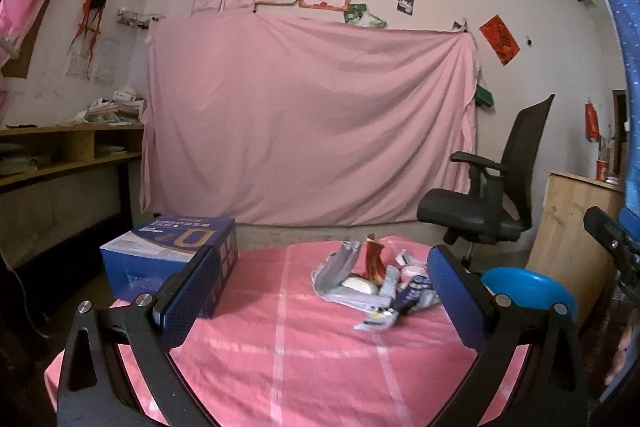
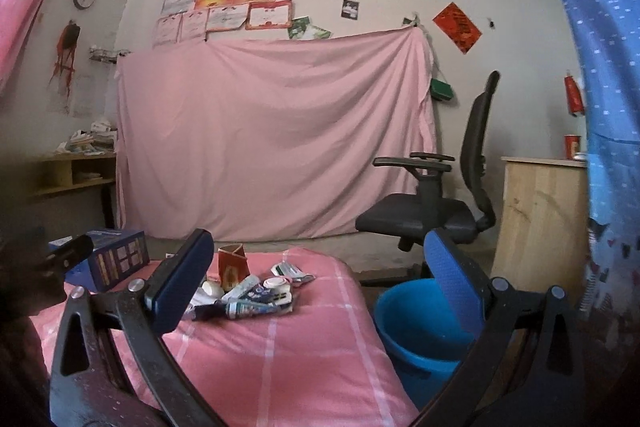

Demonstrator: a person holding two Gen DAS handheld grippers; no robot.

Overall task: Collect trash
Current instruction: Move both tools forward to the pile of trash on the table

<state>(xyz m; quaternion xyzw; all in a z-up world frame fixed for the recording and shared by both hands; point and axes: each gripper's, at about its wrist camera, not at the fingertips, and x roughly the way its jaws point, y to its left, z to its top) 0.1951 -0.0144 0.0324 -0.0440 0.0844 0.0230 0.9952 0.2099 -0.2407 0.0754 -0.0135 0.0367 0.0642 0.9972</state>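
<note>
A pile of trash [image 1: 374, 281] lies on the pink checked table [image 1: 280, 347]: silver wrappers, a crumpled red paper cup [image 1: 374, 257], white lids and tubes. The pile also shows in the right wrist view [image 2: 248, 291] with the red cup [image 2: 232, 265] at its back. A blue bucket [image 2: 420, 323] stands beside the table's right edge; its rim shows in the left wrist view [image 1: 528, 287]. My left gripper [image 1: 320, 295] is open and empty, short of the pile. My right gripper [image 2: 320, 287] is open and empty, above the table's right edge, the pile by its left finger.
A blue box [image 1: 168, 255] sits on the table's left side, also in the right wrist view [image 2: 108, 255]. A black office chair [image 2: 440, 195] stands behind the bucket, a wooden cabinet [image 2: 540, 219] at right. A pink sheet [image 1: 312, 119] hangs on the back wall.
</note>
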